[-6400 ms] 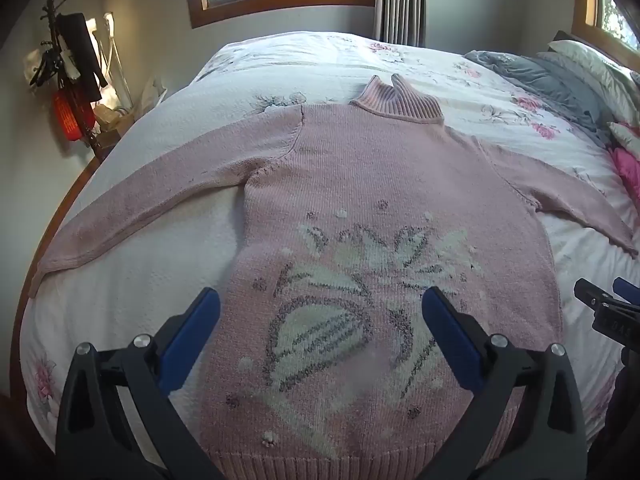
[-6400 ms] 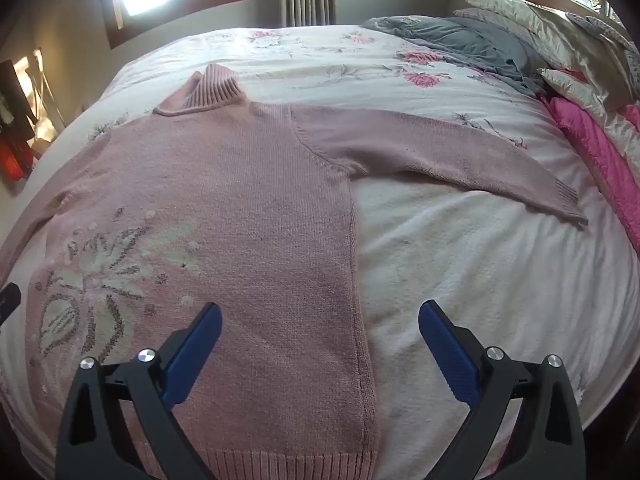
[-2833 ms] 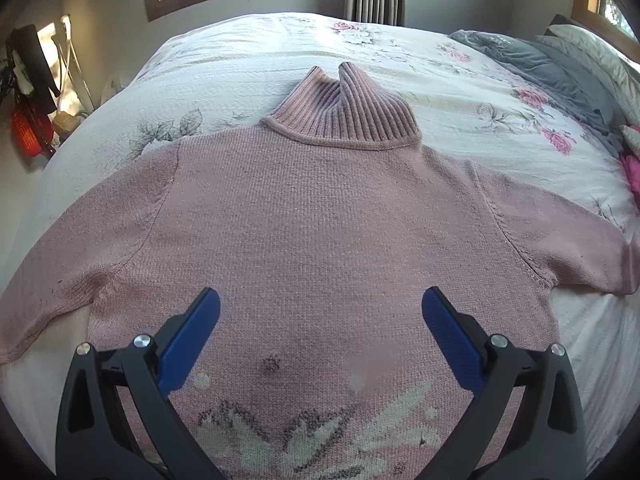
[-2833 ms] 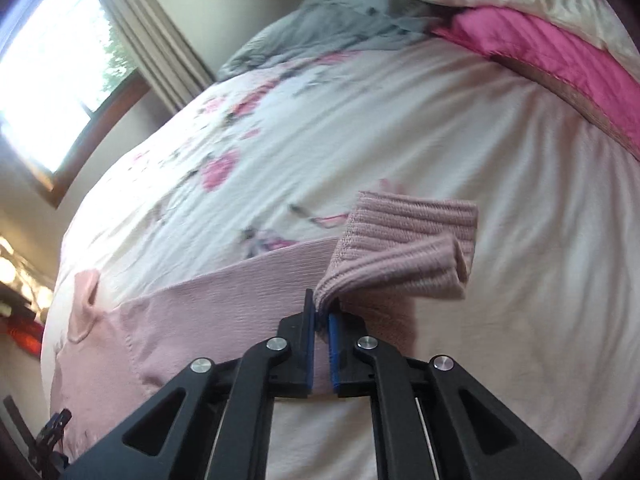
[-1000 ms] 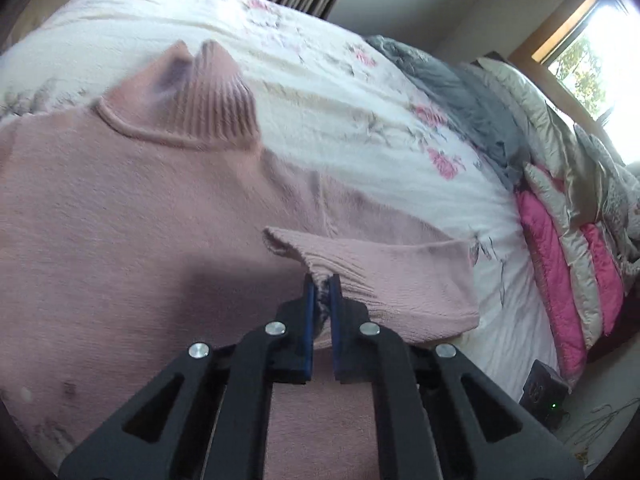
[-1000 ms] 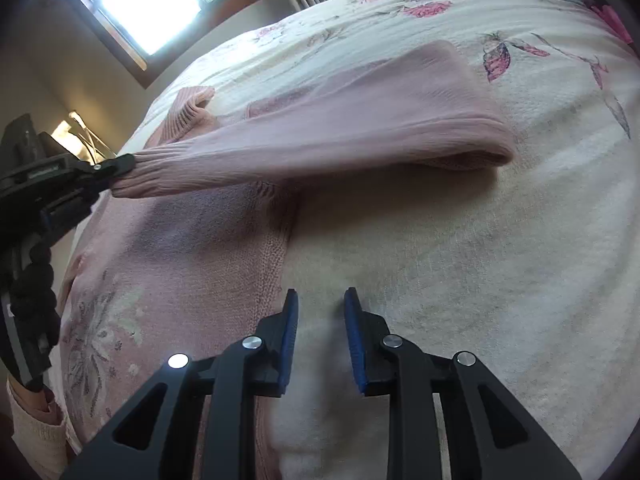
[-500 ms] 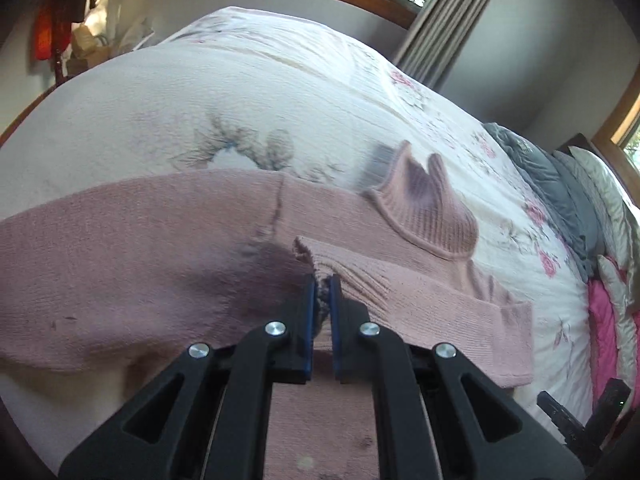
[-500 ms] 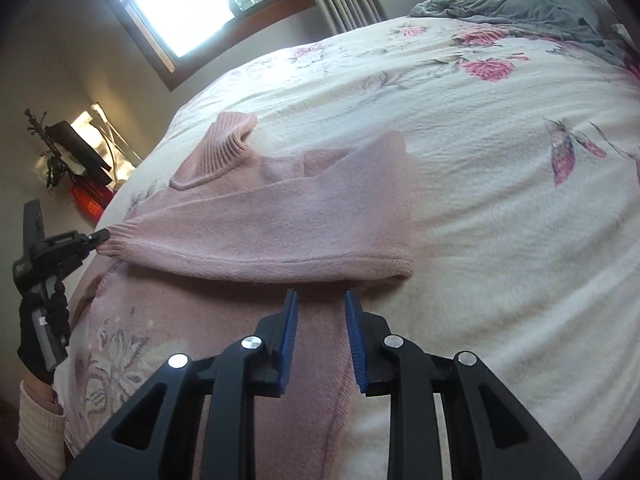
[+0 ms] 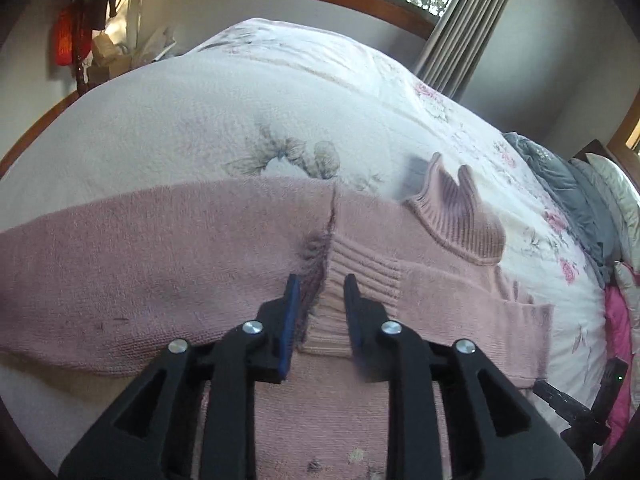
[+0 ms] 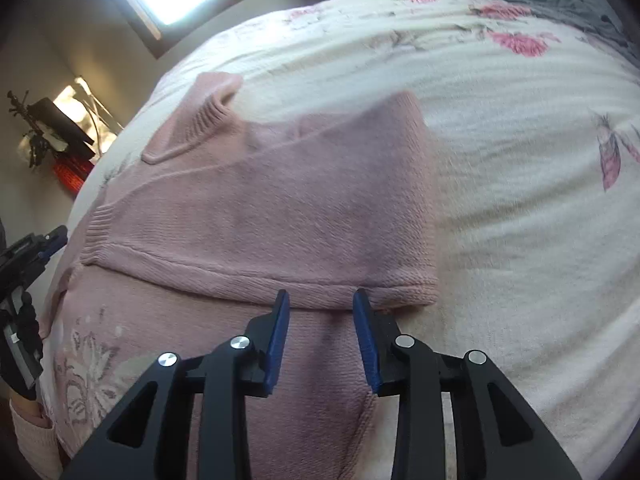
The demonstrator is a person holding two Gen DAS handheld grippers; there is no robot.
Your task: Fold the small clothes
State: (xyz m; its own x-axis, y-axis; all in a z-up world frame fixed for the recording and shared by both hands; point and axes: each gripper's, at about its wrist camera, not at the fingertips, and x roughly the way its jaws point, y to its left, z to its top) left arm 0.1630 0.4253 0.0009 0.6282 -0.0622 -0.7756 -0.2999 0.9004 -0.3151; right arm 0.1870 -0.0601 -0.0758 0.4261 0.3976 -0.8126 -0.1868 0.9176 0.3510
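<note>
A pink knit sweater [image 10: 312, 380] lies flat on the bed, its ribbed collar [image 9: 460, 216] pointing away. One sleeve [image 10: 300, 208] is folded across the chest, and its ribbed cuff [image 9: 356, 276] rests near the opposite shoulder seam. My left gripper [image 9: 322, 308] stands open right over that cuff, the fingers straddling it without pinching. The other sleeve [image 9: 160, 248] still stretches out flat to the left. My right gripper [image 10: 320, 320] is open with nothing in it, just in front of the folded sleeve's lower edge. The left gripper [image 10: 40, 248] also shows at the right wrist view's left edge.
A white floral quilt [image 9: 200, 112] covers the bed. A grey blanket [image 9: 580, 200] and pink bedding [image 9: 616, 328] lie at the right side. A red lamp and clutter [image 9: 66, 40] stand by the wall at left. A person's sleeve [image 10: 28, 432] is at lower left.
My left gripper carried the cuff across the chest, then opened and let it drop on the sweater. My right gripper's jaws widened and it moved closer to the folded sleeve.
</note>
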